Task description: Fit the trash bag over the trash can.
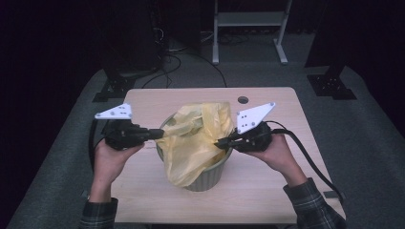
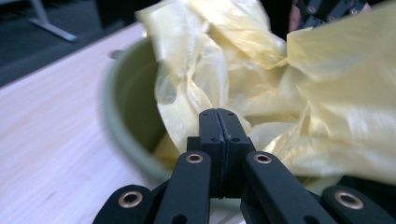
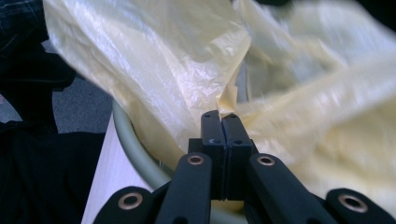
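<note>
Yellow bag [image 1: 196,138], green bin [image 1: 210,177]

Each hand gripper, left gripper [image 1: 160,133] and right gripper [image 1: 220,142], was matte black, topped by a pale grey three-cornered plate with dark screws, brass-ringed pivots on the linkages, thick black cables trailing; plaid shirt sleeves [image 1: 313,202] covered the wrists.

A light wooden table [image 1: 267,186] with rounded corners stands on grey carpet. Near its far edge, right of the middle, sits a small round grey cable hole [image 1: 243,100]. One thing stands directly on the tabletop: a pale green bin [image 1: 210,174], around the middle and somewhat nearer the near edge.
</note>
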The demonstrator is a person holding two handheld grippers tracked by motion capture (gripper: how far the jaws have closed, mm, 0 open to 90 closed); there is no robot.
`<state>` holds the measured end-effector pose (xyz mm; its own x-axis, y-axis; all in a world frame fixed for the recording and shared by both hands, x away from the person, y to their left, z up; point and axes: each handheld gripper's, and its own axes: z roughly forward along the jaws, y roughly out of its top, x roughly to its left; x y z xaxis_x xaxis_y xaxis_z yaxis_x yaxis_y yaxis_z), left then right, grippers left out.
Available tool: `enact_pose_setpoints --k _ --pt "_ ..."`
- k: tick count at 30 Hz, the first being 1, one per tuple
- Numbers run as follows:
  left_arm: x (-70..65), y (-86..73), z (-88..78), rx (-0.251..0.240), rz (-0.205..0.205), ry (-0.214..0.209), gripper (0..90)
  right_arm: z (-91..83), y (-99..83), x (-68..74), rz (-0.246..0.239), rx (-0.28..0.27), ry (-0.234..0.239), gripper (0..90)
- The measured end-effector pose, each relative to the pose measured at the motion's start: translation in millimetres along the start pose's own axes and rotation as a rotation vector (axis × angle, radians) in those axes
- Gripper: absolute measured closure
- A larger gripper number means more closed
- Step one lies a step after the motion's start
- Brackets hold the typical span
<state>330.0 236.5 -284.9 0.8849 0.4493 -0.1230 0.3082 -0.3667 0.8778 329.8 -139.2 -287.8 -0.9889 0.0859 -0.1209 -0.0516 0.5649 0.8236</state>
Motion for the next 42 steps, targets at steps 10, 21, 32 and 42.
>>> enact_pose_setpoints --k 10,21,32,42 --pt "10.0 -32.7 -37.2 -0.041 -0.056 0.082 89.8 -29.7 -32.1 -3.5 0.068 0.001 -0.046 89.5" --pt "-0.9 -57.6 -26.9 -0.003 -0.085 0.018 89.7 -32.8 -60.7 4.0 0.14 0.031 0.022 89.6" --pt "-16.0 -70.8 -24.2 0.051 -0.09 -0.041 89.8 -6.7 -69.1 15.4 0.159 0.107 0.168 89.7" --pt "-22.7 -84.0 -21.1 0.089 -0.102 -0.07 89.8 -2.5 -74.4 24.9 0.161 0.128 0.214 89.6"
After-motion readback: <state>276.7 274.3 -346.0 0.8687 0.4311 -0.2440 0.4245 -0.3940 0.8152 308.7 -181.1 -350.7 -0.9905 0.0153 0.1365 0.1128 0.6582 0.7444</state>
